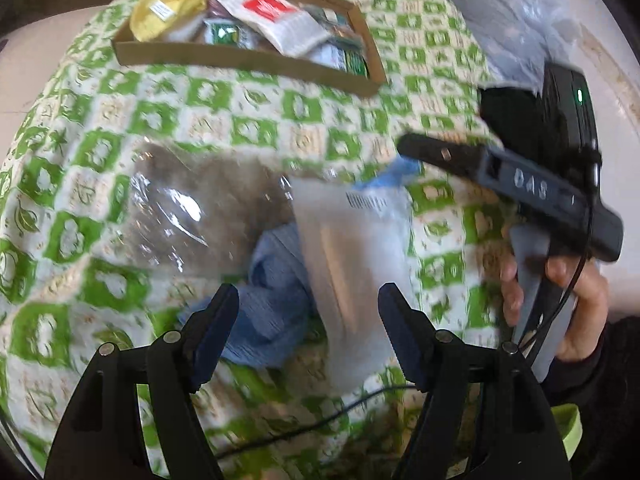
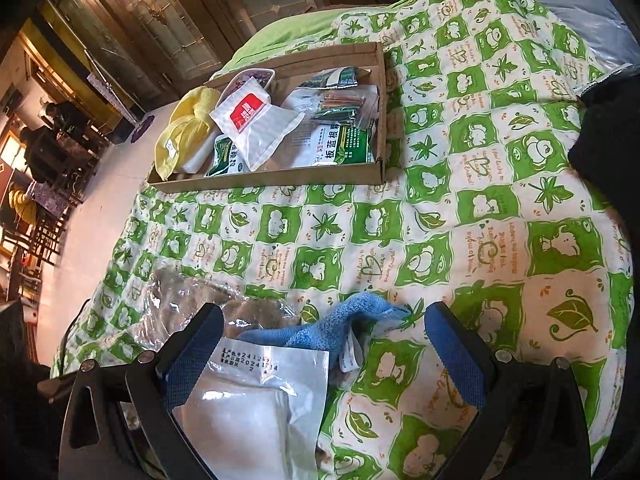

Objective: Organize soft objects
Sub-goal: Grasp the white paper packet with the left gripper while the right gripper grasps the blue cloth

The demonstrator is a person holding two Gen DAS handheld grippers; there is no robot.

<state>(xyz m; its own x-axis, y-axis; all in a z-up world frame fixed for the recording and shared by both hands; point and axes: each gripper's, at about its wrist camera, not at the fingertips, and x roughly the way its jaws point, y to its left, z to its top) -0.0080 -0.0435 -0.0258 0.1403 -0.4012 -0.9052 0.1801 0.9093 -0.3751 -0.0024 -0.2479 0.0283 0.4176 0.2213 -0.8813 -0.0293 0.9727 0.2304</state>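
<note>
- A bed is covered by a green-and-cream quilt printed with leaves and cartoon squares [image 2: 440, 208], on which everything lies.
- A shallow brown cardboard tray [image 2: 280, 182] is seen at the far side of the quilt; it is filled with a folded yellow cloth [image 2: 186, 136], a white pouch with a red label [image 2: 252, 120], and green-and-white printed sachets [image 2: 344, 146].
- Nearer the cameras, a silvery-white sealed foil pouch with a printed date code [image 2: 256, 392] is laid over a crumpled blue terry cloth [image 2: 344, 320].
- Just beside these, toward the left of both views, a clear crinkled plastic bag holding something brown [image 1: 172, 208] is seen on the quilt.
- The left gripper [image 1: 308, 332] is held above the blue cloth and the foil pouch with its jaws apart; nothing is pressed by the pads, though the picture is blurred.
- The right gripper [image 2: 324, 352] is held with its jaws wide apart; the foil pouch and blue cloth appear between the fingers, but no contact with the blue pads can be made out.
- In the left wrist view the right gripper's dark body is seen at the right, gripped by a person's hand [image 1: 568, 304] in a dark sleeve.
- A thin black cable [image 1: 320, 420] is laid across the quilt near the bottom of that view.
</note>
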